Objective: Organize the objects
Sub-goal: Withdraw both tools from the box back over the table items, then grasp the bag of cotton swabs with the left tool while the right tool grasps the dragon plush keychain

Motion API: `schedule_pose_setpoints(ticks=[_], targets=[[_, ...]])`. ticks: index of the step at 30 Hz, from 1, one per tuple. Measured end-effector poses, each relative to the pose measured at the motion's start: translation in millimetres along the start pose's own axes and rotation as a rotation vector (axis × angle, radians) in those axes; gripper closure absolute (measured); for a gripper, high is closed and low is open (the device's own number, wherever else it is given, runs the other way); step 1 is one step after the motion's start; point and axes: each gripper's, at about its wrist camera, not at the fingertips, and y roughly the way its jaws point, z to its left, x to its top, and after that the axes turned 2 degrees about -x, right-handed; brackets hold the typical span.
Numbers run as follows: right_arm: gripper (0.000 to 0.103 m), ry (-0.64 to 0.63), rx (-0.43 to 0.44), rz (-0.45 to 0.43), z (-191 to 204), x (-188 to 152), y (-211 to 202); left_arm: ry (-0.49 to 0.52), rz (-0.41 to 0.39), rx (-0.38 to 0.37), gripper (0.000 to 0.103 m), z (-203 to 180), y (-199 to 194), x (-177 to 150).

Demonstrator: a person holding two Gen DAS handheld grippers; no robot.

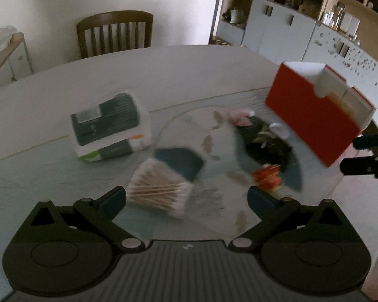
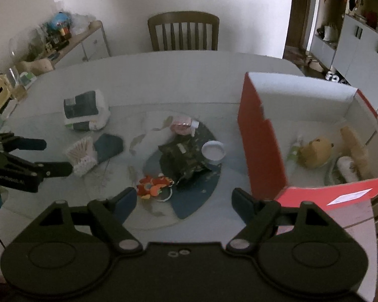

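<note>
Spread wide and holding nothing, the left gripper (image 1: 186, 196) hangs just over the cotton swab pack (image 1: 160, 188), whose sticks run left to right across its view. Its side reads "GenRobot.AI" in the right wrist view. Left of the red box (image 2: 262, 138) lie a white-and-grey carton (image 2: 84, 110), print too blurred to read, an orange toy (image 2: 153, 185) and a white cup (image 2: 213, 152). Right gripper (image 2: 184, 198) is equally spread, empty. Inside the box sits a yellow plush (image 2: 313, 152).
</note>
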Motion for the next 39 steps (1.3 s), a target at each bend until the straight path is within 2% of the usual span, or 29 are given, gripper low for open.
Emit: schedule_pose_setpoints(ticks=[6, 14, 26, 39], targets=[[0.021, 0.022, -0.019, 0.021, 12, 0, 21, 0.064, 0.02, 0.033, 0.0, 13, 23, -11], [0.021, 0.021, -0.026, 0.078, 23, 1, 57, 0.116, 0.013, 0.034, 0.0, 19, 43, -12], [0.021, -0.028, -0.018, 0.155, 41, 3, 99, 0.125, 0.032, 0.01, 0.0, 29, 64, -10], [0.021, -0.056, -0.037, 0.163, 46, 5, 107, 0.104, 0.028, 0.001, 0.001, 31, 70, -10]])
